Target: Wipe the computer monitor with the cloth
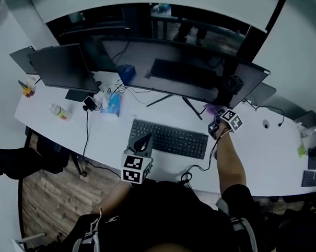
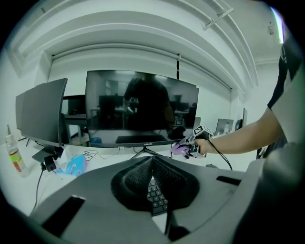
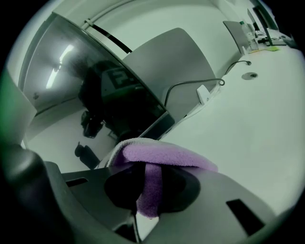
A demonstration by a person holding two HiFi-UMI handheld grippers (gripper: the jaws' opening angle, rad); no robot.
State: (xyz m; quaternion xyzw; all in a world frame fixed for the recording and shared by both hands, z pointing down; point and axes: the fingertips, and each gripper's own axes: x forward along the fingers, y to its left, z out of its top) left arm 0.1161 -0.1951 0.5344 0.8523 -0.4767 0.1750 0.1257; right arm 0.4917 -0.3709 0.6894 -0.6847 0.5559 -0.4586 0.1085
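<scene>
Head view: my left gripper point(image 1: 143, 142) hangs above the keyboard point(image 1: 169, 138). My right gripper point(image 1: 219, 119) is w/ the purple cloth point(image 1: 211, 111) by the monitor point(image 1: 181, 69) lower-right corner.
Left gripper view: jaws pressed together, nothing btwn.
Right gripper view: jaws pinch the cloth, just beside the screen's bottom edge.

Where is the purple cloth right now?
The purple cloth is pinched in the right gripper, right of centre in the head view, by the lower right corner of the big monitor and just beyond the right end of the keyboard.
</scene>
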